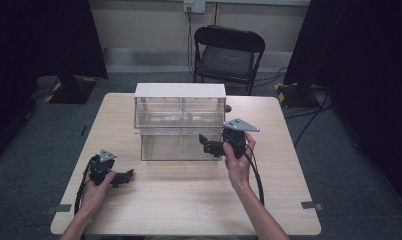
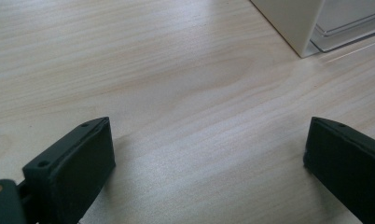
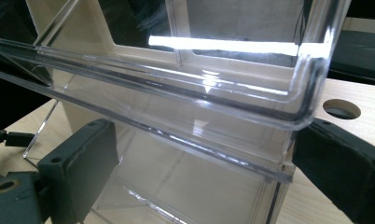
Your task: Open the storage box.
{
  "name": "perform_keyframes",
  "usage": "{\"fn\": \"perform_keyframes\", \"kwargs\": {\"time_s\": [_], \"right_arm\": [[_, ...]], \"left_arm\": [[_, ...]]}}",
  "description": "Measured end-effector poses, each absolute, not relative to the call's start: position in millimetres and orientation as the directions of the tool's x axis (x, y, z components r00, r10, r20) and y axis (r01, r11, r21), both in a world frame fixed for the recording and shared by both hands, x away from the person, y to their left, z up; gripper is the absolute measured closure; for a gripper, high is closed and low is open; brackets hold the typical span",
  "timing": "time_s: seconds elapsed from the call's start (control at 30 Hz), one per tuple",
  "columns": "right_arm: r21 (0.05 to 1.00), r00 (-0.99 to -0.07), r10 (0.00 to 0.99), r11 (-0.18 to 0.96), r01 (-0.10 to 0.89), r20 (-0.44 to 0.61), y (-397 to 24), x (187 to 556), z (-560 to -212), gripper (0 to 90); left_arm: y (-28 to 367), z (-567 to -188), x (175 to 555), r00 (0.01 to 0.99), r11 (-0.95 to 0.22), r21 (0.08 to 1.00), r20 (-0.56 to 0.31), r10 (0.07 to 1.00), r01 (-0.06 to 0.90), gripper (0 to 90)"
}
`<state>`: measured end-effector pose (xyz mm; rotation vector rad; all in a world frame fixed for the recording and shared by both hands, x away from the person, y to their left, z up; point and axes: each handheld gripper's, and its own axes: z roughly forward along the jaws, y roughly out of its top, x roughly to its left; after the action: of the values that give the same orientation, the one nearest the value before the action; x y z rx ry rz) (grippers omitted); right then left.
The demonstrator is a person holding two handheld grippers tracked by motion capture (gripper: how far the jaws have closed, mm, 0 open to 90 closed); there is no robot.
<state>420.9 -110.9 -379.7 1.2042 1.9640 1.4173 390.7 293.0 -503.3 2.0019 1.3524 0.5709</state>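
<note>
A clear plastic drawer cabinet [image 1: 180, 127] with a white top stands at the middle of the far half of a pale wooden bench [image 1: 189, 200], its front facing the person's side. The right gripper [image 1: 209, 145], held in the person's right hand [image 1: 239, 160], is at the right end of the cabinet's front, at the level of the lower drawer. In the right gripper view its jaws stand wide apart on either side of the drawer's clear front lip [image 3: 185, 107], the right jaw close beside the lip's rounded corner; whether either jaw touches the plastic cannot be told, and nothing is clamped between them. The drawer behind the lip looks bare, and a round hole [image 3: 342, 108] in the bench top shows just past the cabinet's corner.

The left gripper [image 1: 124, 177] rests low over the bench near the near-left corner, well apart from the cabinet, in the person's left hand [image 1: 96, 192]. In the left gripper view its jaws are spread wide over bare wood grain [image 2: 176, 93] and hold nothing, with the cabinet's white base corner [image 2: 293, 23] at the top right.

Beyond the far edge of the bench, a black folding chair [image 1: 228, 52] stands on grey carpet.
</note>
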Motion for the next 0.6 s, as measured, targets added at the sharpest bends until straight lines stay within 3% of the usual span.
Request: {"fn": "perform_keyframes", "kwargs": {"time_s": [0.6], "right_arm": [[0.913,-0.530,0.837,0.101,0.396,0.137,-110.8,421.5,-379.3,5.7]], "left_arm": [[292.8,-503.4,390.7,0.373,-0.257,0.720,-0.003,0.928,0.645,1.3]]}}
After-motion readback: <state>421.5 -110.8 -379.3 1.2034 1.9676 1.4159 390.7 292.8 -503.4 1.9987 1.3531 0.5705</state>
